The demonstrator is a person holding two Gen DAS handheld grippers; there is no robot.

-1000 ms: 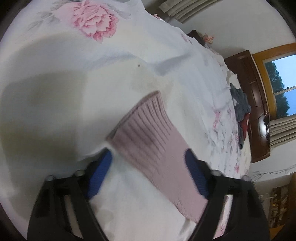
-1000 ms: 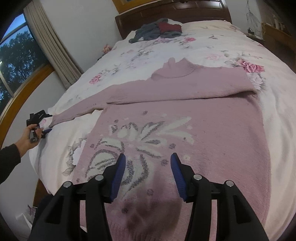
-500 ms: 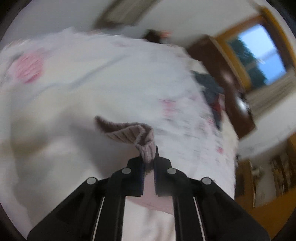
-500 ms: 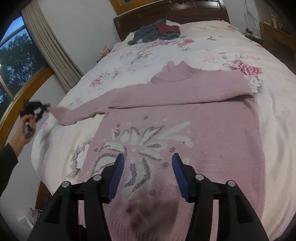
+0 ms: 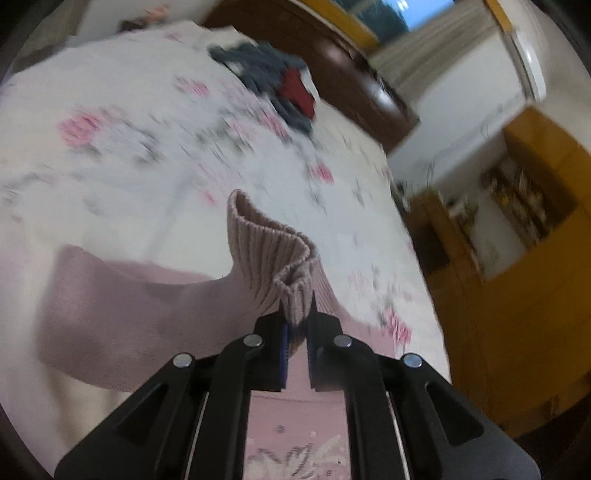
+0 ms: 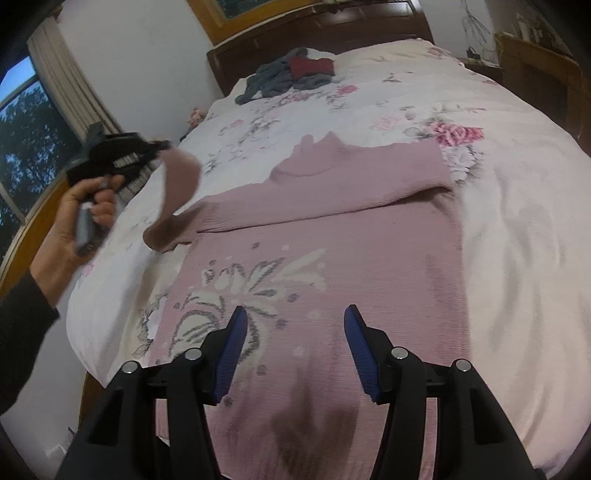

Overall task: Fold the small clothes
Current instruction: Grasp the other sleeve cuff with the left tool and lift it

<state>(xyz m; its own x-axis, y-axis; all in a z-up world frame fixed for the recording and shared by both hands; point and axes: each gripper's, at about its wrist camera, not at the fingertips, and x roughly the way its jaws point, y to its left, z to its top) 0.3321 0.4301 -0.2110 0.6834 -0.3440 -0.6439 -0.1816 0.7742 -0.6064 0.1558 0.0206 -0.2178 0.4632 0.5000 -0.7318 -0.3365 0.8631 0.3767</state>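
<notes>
Sweater point(image 6: 325, 236) in dusty pink lies spread face-up on the floral bedspread point(image 6: 517, 206), its white and grey flower pattern toward the near edge and its collar pointing at the dark headboard point(image 6: 317, 33). The right sleeve is folded across the chest. The left sleeve point(image 6: 177, 192) is lifted off the bed: its ribbed cuff point(image 5: 273, 254) is pinched between the nearly closed jaws of the left gripper point(image 5: 295, 321), and the fabric arcs down from there to the shoulder. The person's left hand point(image 6: 85, 218) grips the tool's handle from below, held raised above the bed's left side, with the forearm in a dark sleeve point(image 6: 22, 332) reaching in from the lower left. The right gripper point(image 6: 293, 332) hovers over the sweater's lower hem with its blue pads spread wide, holding nothing. A heap of grey and red clothes point(image 6: 291, 74) sits near the headboard, well apart from the sweater.
</notes>
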